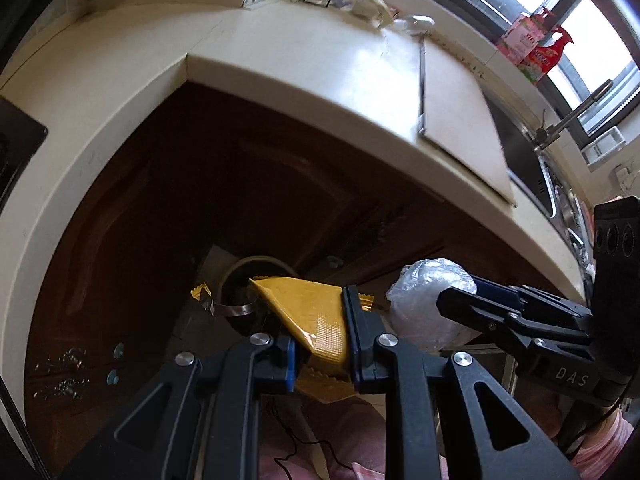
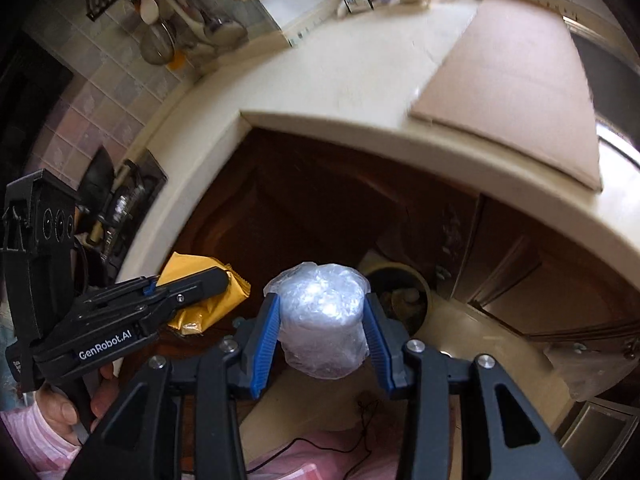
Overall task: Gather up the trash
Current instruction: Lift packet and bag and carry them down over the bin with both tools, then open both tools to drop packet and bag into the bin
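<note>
Left gripper (image 1: pixel 322 334): we see pads clamped narrow on yellow wrapper (image 1: pixel 308 312), which juts forward past the tips. Right gripper (image 2: pixel 320 330): jaws about half spread, blue pads pressed against both sides of crumpled clear plastic wad (image 2: pixel 322 318). We see both grippers side by side, angled down, beyond front edge of cream counter (image 1: pixel 320 92). Round bin (image 2: pixel 400 294) on floor by dark cabinet doors (image 2: pixel 320 200), below both loads. Cutting board (image 2: pixel 508 88) near counter's front edge. Hand (image 2: pixel 60 408) in pink sleeve grips left handle.
</note>
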Motion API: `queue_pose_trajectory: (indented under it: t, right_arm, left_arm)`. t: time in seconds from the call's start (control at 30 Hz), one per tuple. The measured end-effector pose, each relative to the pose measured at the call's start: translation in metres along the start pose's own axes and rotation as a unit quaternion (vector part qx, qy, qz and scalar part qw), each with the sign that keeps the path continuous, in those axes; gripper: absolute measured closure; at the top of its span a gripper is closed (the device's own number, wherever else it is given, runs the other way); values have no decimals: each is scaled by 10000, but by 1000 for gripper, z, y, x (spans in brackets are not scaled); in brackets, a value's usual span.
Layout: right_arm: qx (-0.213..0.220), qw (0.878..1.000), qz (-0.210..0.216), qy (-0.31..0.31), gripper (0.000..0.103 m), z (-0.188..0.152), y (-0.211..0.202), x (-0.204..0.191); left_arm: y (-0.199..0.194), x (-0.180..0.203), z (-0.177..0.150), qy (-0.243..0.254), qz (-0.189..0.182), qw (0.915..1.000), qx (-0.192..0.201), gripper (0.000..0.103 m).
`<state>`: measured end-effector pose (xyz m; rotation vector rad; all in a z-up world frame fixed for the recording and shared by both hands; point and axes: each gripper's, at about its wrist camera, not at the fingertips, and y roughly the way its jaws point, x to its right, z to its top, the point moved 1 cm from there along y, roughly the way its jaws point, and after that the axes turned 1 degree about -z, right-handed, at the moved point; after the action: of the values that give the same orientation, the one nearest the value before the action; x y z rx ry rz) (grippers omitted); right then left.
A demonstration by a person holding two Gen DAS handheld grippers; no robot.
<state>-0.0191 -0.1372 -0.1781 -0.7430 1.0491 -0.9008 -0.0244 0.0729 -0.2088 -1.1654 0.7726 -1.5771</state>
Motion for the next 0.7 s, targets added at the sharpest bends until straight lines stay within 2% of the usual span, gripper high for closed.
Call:
queue_pose_trajectory:
  t: [0.2,0.3,0.37,0.5,0.6,0.7]
  right_arm:
    - [-448,9989,-114,98,61,-16,78,24]
    - [-616,9979,-166,59,61,-22,122,36]
    - [-694,9973,-221,15,59,-25,151,45]
    - [-924,9955,-202,12,55,-29,209,65]
    - [-1008,9944,-327,4,50,-30,244,77]
    - [-1148,9925,-415,-71,40,-28,264,82]
  left_arm:
    - [78,-37,-20,-238,203,9987,-392,86]
    - [120,-47,-24,-145,432,9976,-516,85]
    - [148,-55,-23,-180,499,9970,-561,78]
    - [189,-75,-21,-303,708,9951,-626,45]
    - [213,-93,-20,-461,872,9926,-709,42]
    - [225,-106,-19,-675,991,9895,-806,41]
